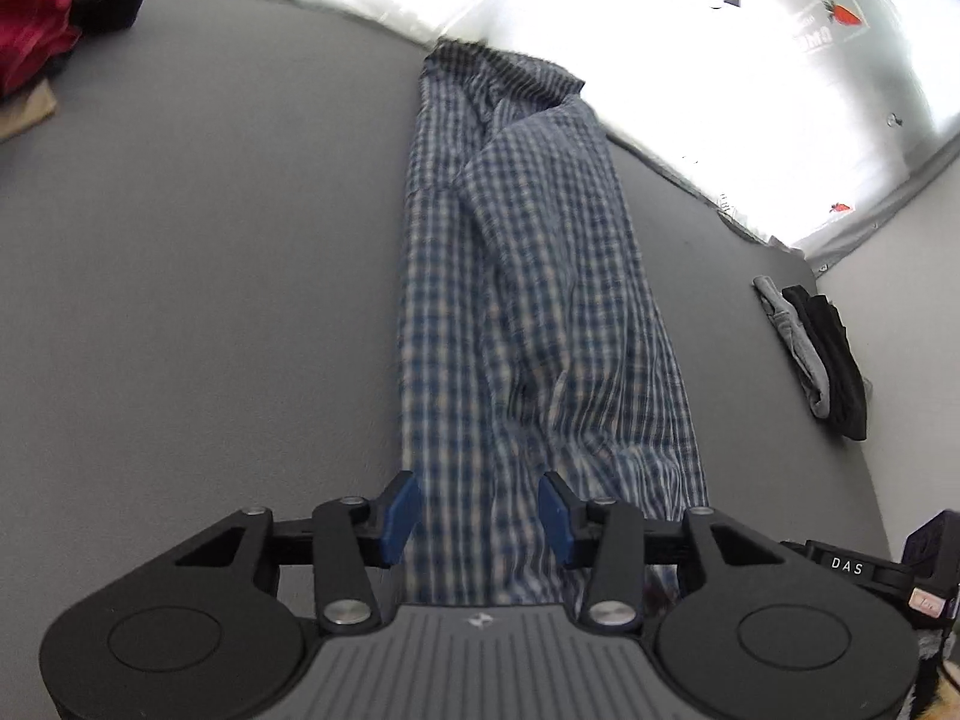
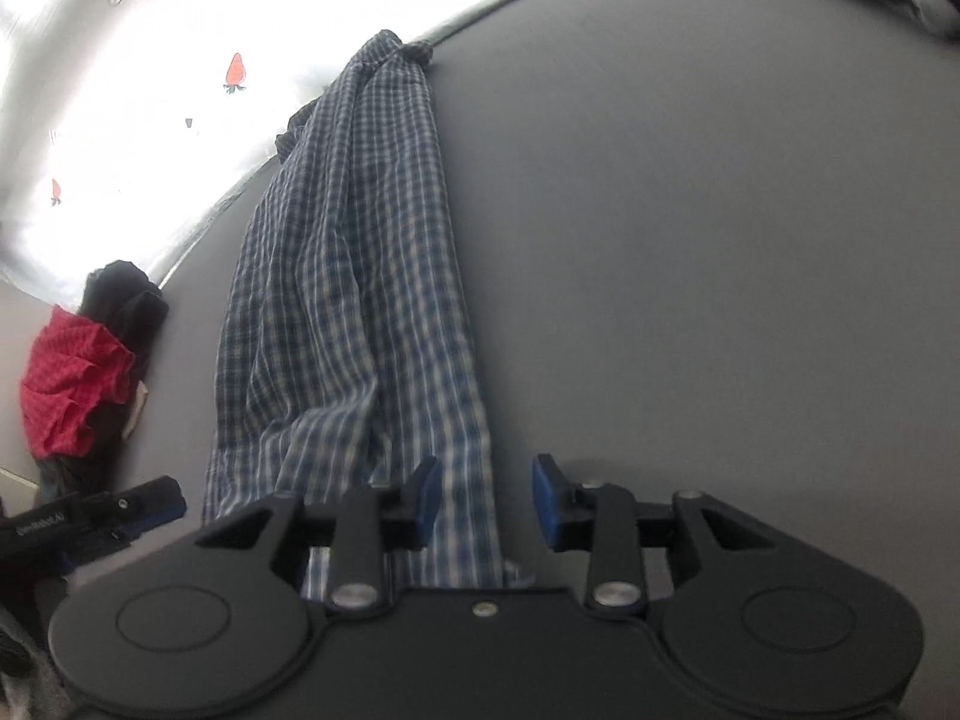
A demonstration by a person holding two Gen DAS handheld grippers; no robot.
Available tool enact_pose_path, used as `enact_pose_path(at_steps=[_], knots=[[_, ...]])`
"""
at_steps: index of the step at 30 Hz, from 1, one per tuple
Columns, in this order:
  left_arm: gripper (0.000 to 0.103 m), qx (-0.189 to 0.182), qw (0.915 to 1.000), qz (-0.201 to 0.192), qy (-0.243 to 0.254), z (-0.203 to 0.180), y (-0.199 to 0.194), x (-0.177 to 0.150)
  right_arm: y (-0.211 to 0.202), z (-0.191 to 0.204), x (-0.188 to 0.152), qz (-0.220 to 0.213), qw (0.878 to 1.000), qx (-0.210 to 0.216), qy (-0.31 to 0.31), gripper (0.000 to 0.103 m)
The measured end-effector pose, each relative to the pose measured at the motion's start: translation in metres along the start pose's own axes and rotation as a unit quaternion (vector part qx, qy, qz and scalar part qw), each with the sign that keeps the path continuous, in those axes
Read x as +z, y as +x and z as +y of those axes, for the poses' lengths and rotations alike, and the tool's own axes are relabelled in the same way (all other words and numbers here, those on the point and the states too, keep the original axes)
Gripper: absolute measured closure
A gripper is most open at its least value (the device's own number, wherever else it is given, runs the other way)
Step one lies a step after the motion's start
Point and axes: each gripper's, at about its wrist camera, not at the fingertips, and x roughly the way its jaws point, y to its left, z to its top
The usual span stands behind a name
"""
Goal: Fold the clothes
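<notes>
The blue checked shirt (image 1: 528,276) lies on the grey table (image 1: 210,300) as a long narrow strip, its sides gathered inward and overlapping, running from the near edge to the far edge, where its end bunches. It is narrowed lengthwise but loose and rumpled, not squared, and not folded across its length; judged from this, a crosswise fold remains.

The left gripper (image 1: 477,516) stands with jaws apart over the near end of the cloth, holding nothing. The right gripper (image 2: 483,501) is likewise spread, astride the strip's right border, nothing clamped.

A red and dark clothes heap (image 2: 84,372) sits at the left table edge. A grey and black folded stack (image 1: 822,354) rests at the right. Both are well apart from the shirt; neither obstructs.
</notes>
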Motion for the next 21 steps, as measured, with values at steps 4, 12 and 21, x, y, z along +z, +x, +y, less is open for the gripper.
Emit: enact_pose_path(at_steps=[4,12,21], knots=[[0.058,-0.018,0.9988,0.041,-0.016,0.012,-0.004,-0.026,-0.008,-0.02,-0.017,0.026,0.996,0.052,0.063,0.068],[0.058,-0.061,0.9935,0.083,-0.049,0.021,-0.004,-0.048,-0.014,-0.029,-0.04,0.07,0.987,0.098,0.104,0.07],[0.058,-0.055,0.9935,0.09,-0.04,0.021,-0.004,-0.048,-0.038,0.047,-0.021,0.017,0.982,-0.005,-0.19,0.062]])
